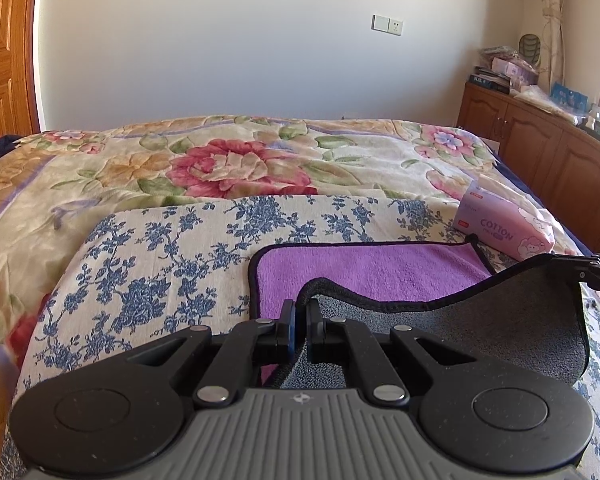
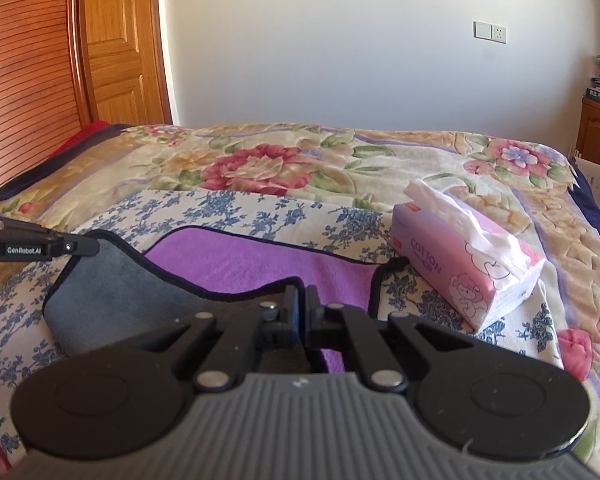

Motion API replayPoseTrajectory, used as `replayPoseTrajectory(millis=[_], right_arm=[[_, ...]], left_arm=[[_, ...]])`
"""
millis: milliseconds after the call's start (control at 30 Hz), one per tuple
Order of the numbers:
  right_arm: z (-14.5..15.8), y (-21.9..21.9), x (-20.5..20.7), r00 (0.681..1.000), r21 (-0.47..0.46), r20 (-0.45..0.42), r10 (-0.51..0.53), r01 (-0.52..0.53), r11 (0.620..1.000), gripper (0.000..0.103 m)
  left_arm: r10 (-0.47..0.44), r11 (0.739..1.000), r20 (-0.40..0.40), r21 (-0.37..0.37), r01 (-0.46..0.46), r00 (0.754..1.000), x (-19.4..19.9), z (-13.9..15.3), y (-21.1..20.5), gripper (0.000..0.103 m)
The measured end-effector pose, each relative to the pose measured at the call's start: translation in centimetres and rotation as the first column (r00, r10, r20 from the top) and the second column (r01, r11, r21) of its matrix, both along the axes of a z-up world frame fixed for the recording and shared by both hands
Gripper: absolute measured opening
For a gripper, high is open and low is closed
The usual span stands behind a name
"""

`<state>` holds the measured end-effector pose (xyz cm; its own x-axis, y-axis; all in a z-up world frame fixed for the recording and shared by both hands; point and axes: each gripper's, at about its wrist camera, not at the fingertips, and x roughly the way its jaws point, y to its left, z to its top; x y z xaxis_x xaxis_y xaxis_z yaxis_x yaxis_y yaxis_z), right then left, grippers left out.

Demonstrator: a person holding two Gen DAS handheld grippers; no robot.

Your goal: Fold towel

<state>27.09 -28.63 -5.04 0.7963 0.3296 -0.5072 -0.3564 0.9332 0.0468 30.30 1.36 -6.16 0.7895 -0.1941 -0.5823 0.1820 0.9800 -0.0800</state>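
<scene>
A towel, purple on top and grey underneath with a dark hem, lies on a blue-flowered cloth on the bed (image 1: 364, 268) (image 2: 236, 260). Its near edge is lifted and turned over, so the grey side (image 1: 500, 320) (image 2: 112, 280) faces up. My left gripper (image 1: 300, 312) is shut on the near left corner of the towel. My right gripper (image 2: 302, 300) is shut on the near right corner. Each gripper shows at the edge of the other's view, the right one (image 1: 596, 266) and the left one (image 2: 80, 246), both pinching the hem.
A pink tissue pack (image 1: 504, 224) (image 2: 468, 264) labelled COTTON lies just right of the towel. The blue-flowered cloth (image 1: 160, 264) rests on a flowered quilt (image 1: 240, 164). A wooden cabinet (image 1: 540, 140) stands at the right, a wooden door (image 2: 116, 40) at the left.
</scene>
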Motion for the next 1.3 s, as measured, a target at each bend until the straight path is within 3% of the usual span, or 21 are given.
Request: replayPoseTrajectory(millis=[1300], right_arm=[[1.3, -0.4, 5.0, 0.997, -0.018, 0.070, -0.026, 0.027, 0.999, 0.004]], left_arm=[[0.024, 0.999, 0.037, 0.035, -0.025, 0.999, 6.1, 1.6, -1.3, 0.006]])
